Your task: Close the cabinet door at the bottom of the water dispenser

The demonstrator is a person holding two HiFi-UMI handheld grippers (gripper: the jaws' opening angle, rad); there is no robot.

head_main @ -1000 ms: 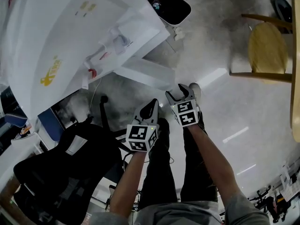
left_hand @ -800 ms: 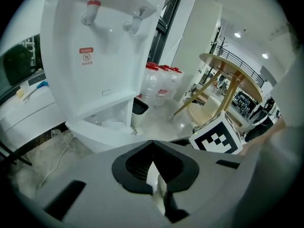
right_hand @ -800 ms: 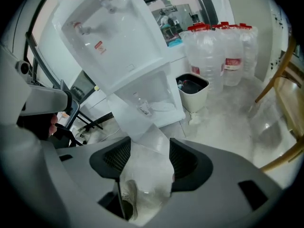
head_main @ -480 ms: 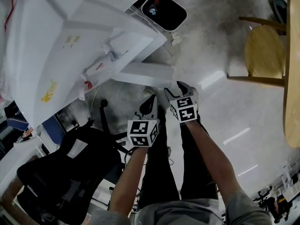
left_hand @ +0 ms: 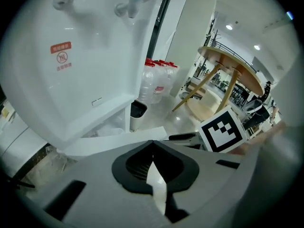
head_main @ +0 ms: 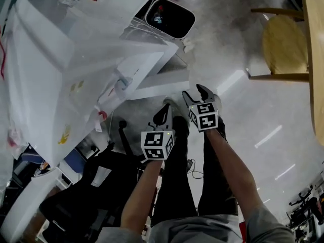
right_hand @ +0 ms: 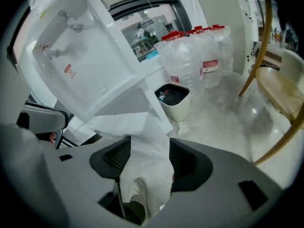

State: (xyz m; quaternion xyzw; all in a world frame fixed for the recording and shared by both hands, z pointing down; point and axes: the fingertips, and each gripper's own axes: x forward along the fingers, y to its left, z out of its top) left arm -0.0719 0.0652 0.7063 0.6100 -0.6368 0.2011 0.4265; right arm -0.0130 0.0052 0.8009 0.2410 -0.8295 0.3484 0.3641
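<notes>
- The left gripper (head_main: 163, 114) (left_hand: 152, 144) has its jaws drawn together at the tips, with only a thin sliver of light between the pads and nothing held.
- The right gripper (head_main: 196, 92) (right_hand: 145, 141) sits just to its right and a little farther forward. Its jaws stand well apart and hold nothing. A white shoe (right_hand: 137, 196) and pale floor show through the gap.
- The cabinet door (head_main: 159, 85) (left_hand: 114, 139) (right_hand: 121, 122) is swung out from the foot of the water dispenser (head_main: 61, 70) (left_hand: 80, 70) (right_hand: 90, 65), so it stands open.
- The door lies just ahead of both grippers. Its free edge is close to the right gripper's tips, but I cannot tell whether they touch.
- The dispenser's white body rises ahead and to the left of the left gripper, with its taps (left_hand: 133, 4) high above the jaws.
- A white trash bin (head_main: 169, 18) (left_hand: 137, 115) (right_hand: 173, 99) with a dark inside stands beyond the door, farther ahead of both tools.
- A wrapped pack of water bottles (left_hand: 159, 82) (right_hand: 199, 56) with red caps stands past the bin.
- A wooden chair (head_main: 286, 47) is well off to the right of the right gripper.
- A black office chair (head_main: 91, 186) is behind and to the left of the left gripper.
</notes>
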